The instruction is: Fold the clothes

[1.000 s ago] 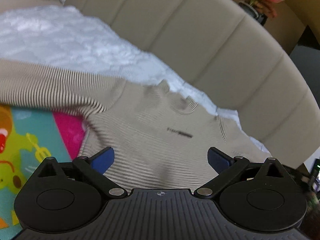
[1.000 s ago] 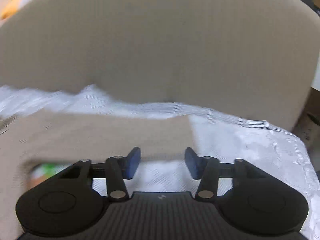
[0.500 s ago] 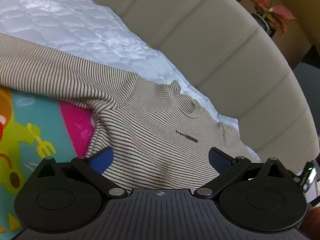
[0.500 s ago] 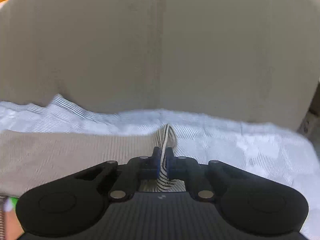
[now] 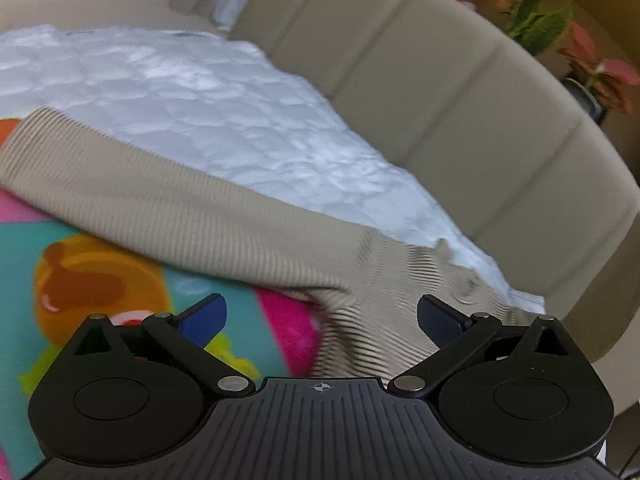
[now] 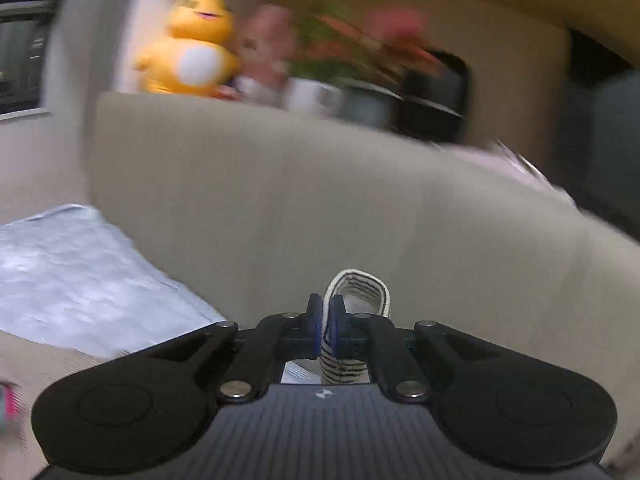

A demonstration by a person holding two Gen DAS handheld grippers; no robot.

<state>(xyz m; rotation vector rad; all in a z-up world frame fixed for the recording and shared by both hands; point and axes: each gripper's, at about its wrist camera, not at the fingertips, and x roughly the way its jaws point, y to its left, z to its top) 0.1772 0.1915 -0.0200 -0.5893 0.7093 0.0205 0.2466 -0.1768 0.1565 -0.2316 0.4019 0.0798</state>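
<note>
Beige padded sofa cushions (image 5: 460,92) curve around the back of the scene, with a white quilted cover (image 5: 224,104) spread over the seat. On that cover lies a tan, finely striped knit sweater (image 5: 208,216), one long sleeve stretched toward the seat's left edge, its lower part resting over a bright cartoon-print cloth (image 5: 120,280) of teal, orange and pink.

Judging by the grip, the sleeve-folding step is under way. The right gripper (image 6: 327,330) pinches a loop of the striped sweater cuff (image 6: 356,292) tightly between its blue pads. The left gripper (image 5: 320,316) hangs just above the sweater's body, fingers spread wide and holding nothing.

Next, the sleeve probably needs carrying across the body (with the left gripper steadying the cloth).

Only the left view shows the whole garment. Only the right view shows the pinch, plus a blurred yellow plush toy (image 6: 188,44) and potted plants (image 6: 340,68) behind the sofa back.
</note>
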